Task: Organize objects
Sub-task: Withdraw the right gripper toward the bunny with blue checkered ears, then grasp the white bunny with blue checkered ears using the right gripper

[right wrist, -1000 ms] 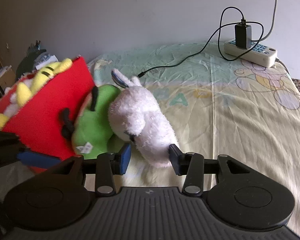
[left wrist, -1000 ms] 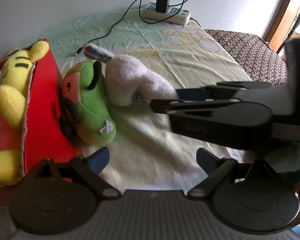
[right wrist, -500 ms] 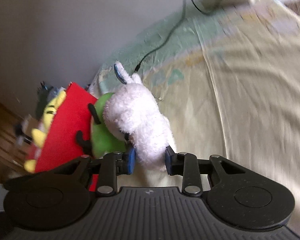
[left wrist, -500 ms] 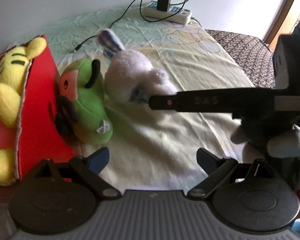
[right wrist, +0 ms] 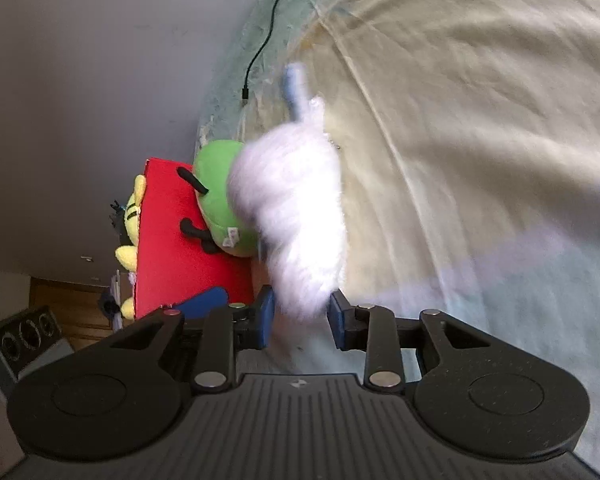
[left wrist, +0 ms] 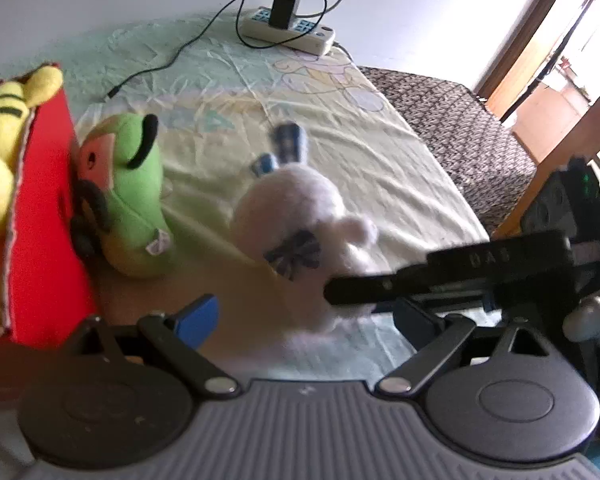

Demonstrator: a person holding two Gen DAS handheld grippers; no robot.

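So the white plush bunny [right wrist: 296, 208] is off the bed now. A second ago it was lying on the sheet, snug against the green plush [left wrist: 130, 196], and the right gripper [right wrist: 300, 318] was only just closing around its lower end. Now the bunny is lifted and swung out to the right, well apart from the green one, and the right wrist view has rolled over hard, so the bed [left wrist: 339, 128] runs sideways in it. Both views are blurry around the bunny, so it looks to be mid-move.

For the task, I'd say that's the pick done and the carry started. My guess is it's headed for the red box [left wrist: 40, 200], which already has a yellow plush [left wrist: 0, 148] sitting in it at the left edge of the bed.

Position-wise: the right gripper is clamped on the bunny's bottom end, blue pads [right wrist: 264, 316] pressed into the fur on both sides, with the body and blue-lined ears sticking out forward, away from the fingers. From the left wrist view, the bunny hangs in front of the left gripper [left wrist: 303, 318] and slightly right of centre. That gripper has its fingers spread wide with nothing between them.

The green plush leans against the box's outer wall, not yet put away.
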